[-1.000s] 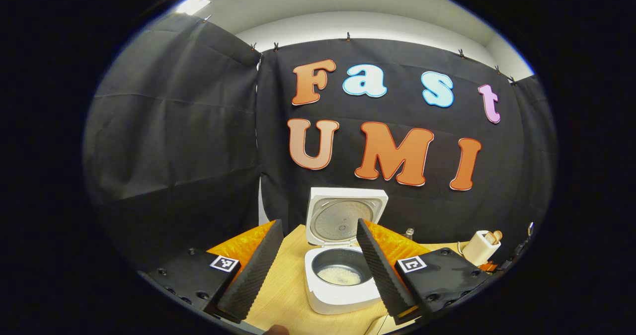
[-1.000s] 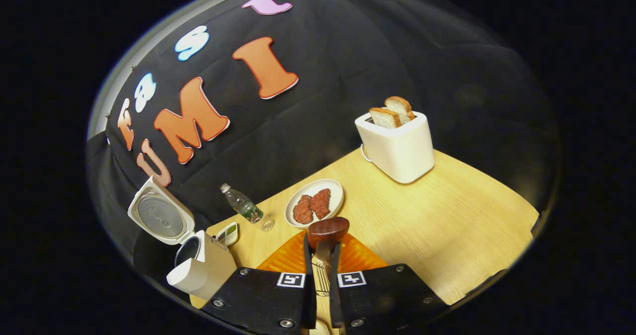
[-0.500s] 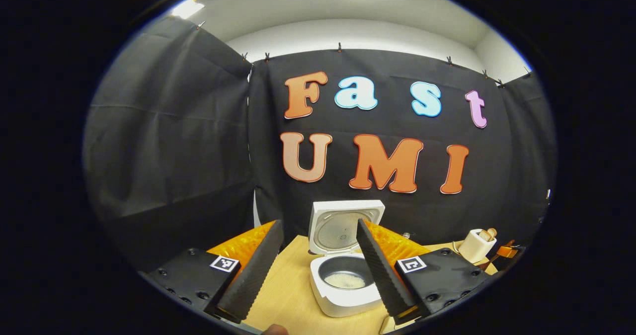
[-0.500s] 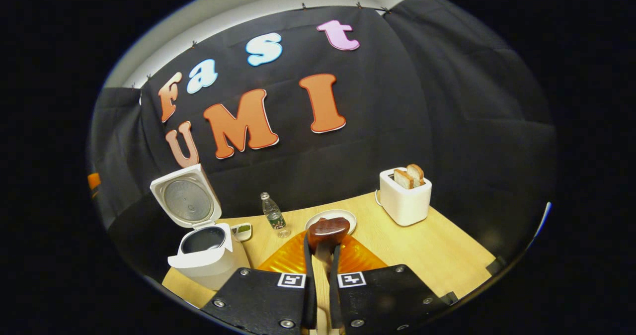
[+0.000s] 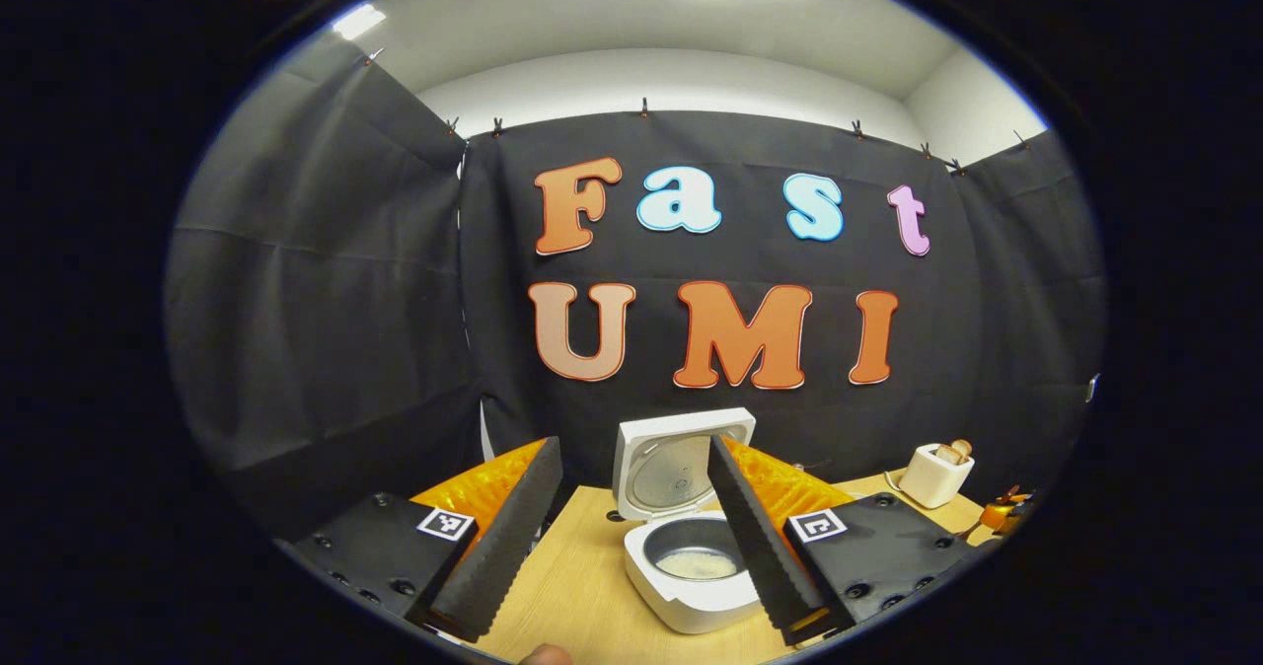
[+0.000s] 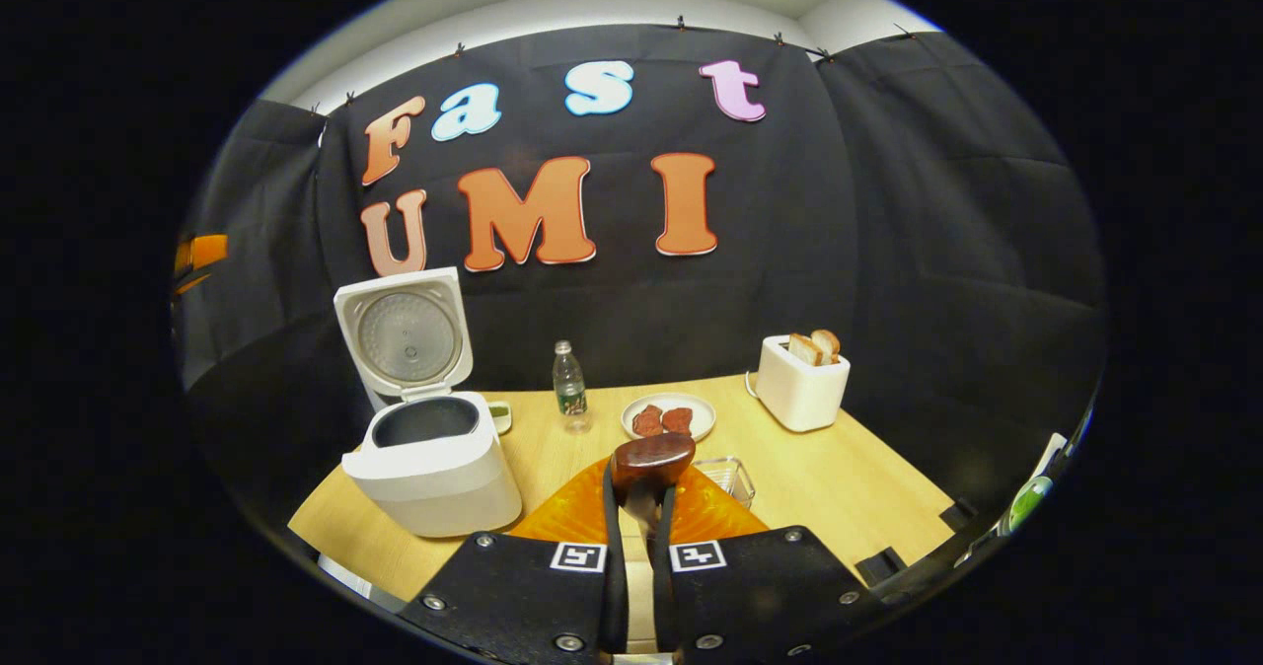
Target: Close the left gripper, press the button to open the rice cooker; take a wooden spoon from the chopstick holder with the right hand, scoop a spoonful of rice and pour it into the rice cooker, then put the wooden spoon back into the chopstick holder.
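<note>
over the table's near edge the right gripper [image 6: 639, 507] is clenched on the wooden spoon [image 6: 650, 460], probably emptied, left gripper [image 5: 631, 527] slack facing the open rice cooker [image 6: 431, 458]; return it upright, slowly.

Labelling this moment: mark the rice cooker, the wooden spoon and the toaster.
rice cooker [image 6: 434, 478]: right gripper view, front wall.
wooden spoon [image 6: 649, 459]: right gripper view, bowl.
toaster [image 6: 801, 395]: right gripper view, side.

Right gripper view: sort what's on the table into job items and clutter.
Job: white rice cooker, lid open; dark wooden spoon in the right gripper.

Clutter: clear plastic water bottle, white plate of meat, white toaster holding bread.
</note>
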